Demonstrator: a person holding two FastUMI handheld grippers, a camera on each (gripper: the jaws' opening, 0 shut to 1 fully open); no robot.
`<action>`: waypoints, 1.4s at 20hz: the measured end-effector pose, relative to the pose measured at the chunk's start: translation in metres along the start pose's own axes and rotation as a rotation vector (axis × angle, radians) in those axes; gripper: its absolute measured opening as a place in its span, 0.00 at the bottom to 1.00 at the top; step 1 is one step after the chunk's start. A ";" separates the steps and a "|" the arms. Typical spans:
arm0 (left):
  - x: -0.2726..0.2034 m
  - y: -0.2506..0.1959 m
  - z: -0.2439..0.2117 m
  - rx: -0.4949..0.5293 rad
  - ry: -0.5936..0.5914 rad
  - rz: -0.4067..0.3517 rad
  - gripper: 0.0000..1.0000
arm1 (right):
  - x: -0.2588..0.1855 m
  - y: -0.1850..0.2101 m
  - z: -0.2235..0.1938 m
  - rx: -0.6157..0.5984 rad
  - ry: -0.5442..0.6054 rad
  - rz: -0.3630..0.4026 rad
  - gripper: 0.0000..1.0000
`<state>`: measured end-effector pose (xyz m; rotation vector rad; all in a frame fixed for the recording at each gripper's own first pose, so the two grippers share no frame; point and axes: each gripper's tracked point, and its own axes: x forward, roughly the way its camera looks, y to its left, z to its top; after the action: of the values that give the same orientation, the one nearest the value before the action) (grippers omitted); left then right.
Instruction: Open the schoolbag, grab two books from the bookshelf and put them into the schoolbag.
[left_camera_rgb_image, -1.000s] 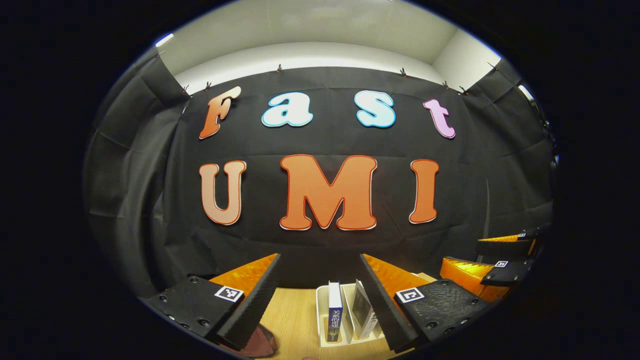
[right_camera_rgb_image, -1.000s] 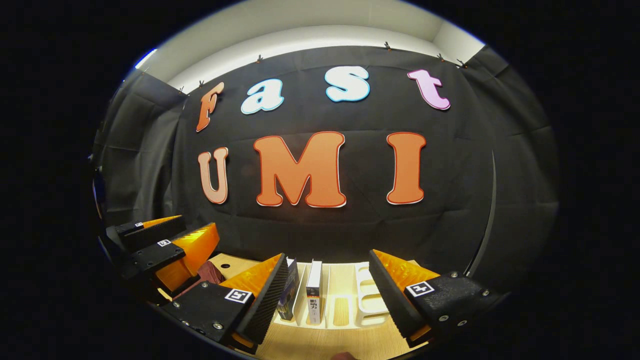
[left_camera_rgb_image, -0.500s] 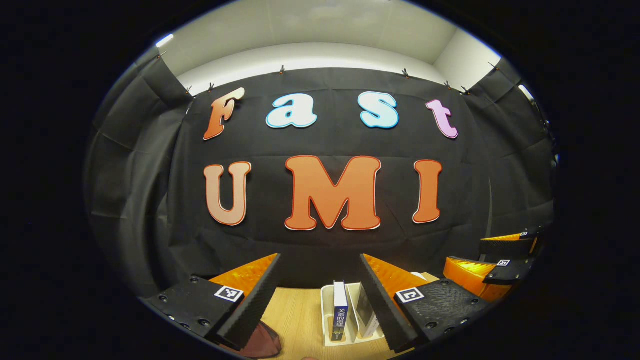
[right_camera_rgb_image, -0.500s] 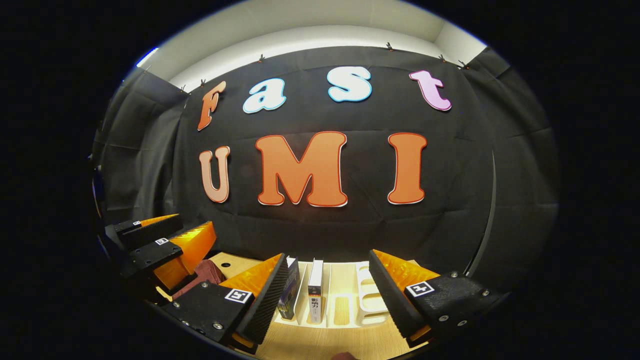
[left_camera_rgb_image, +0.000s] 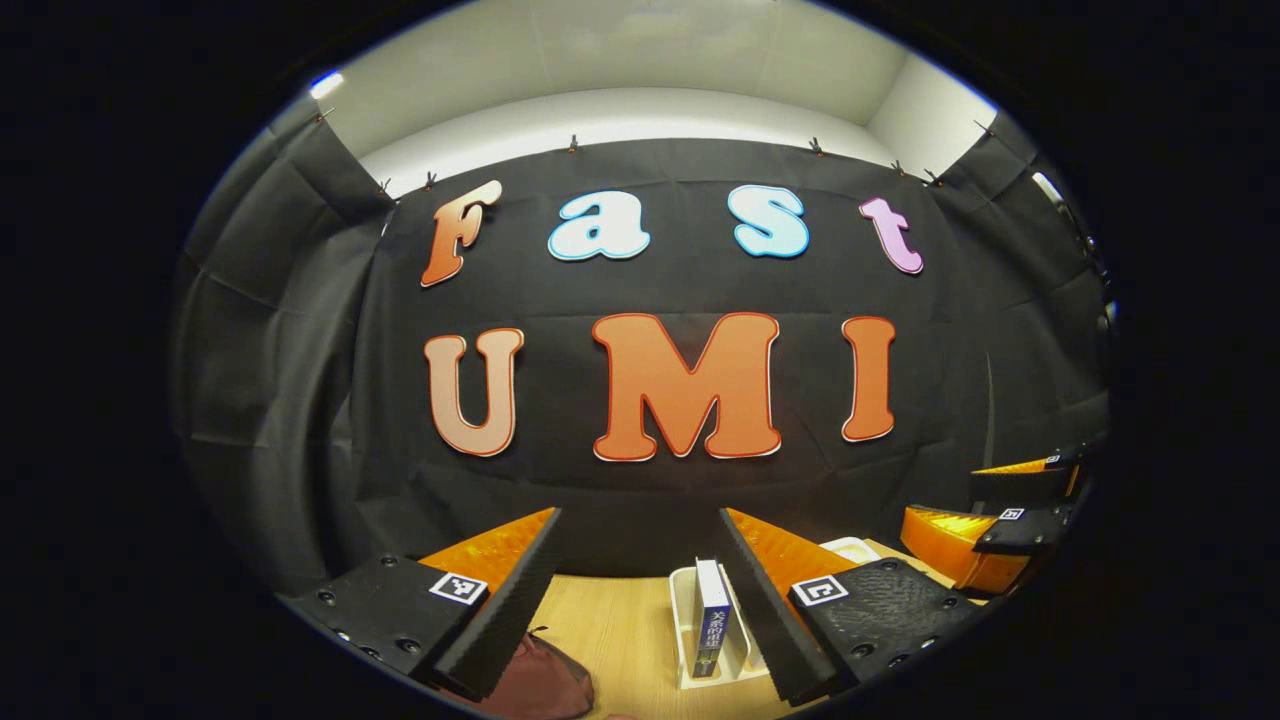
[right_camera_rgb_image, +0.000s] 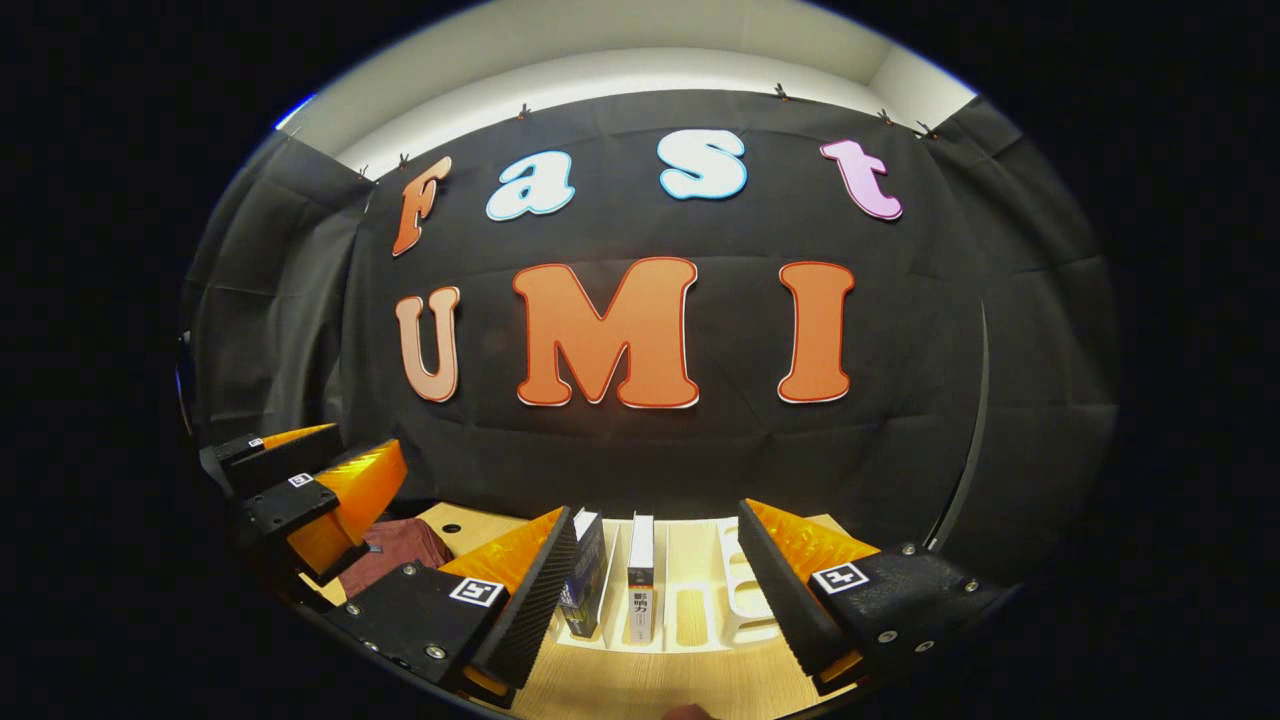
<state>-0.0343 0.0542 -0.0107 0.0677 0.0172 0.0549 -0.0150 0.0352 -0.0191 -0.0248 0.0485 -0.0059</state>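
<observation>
The dark red schoolbag (left_camera_rgb_image: 540, 685) lies on the wooden table (left_camera_rgb_image: 620, 640) at the bottom left of the left gripper view, partly behind the left gripper (left_camera_rgb_image: 640, 590), whose fingers stand wide apart and hold nothing. In the right gripper view the bag (right_camera_rgb_image: 400, 550) sits at lower left. A white bookshelf (right_camera_rgb_image: 745, 595) stands at bottom centre there with a blue book (right_camera_rgb_image: 583, 590) and a white book (right_camera_rgb_image: 640, 590) upright in its slots. The right gripper (right_camera_rgb_image: 655, 590) is spread wide and empty before them.
</observation>
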 end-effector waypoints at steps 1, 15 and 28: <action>0.000 0.007 -0.001 0.002 0.002 0.001 0.94 | 0.000 0.001 0.000 -0.003 0.001 -0.010 0.96; 0.011 0.062 -0.112 0.246 0.192 -0.048 0.96 | 0.027 0.005 -0.017 -0.085 0.036 -0.054 0.96; -0.047 0.080 -0.324 0.705 0.710 -0.057 0.98 | 0.068 -0.061 -0.051 -0.064 0.092 -0.088 0.96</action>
<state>-0.0914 0.1535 -0.3280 0.7501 0.7505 0.0113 0.0504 -0.0276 -0.0718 -0.0904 0.1391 -0.0933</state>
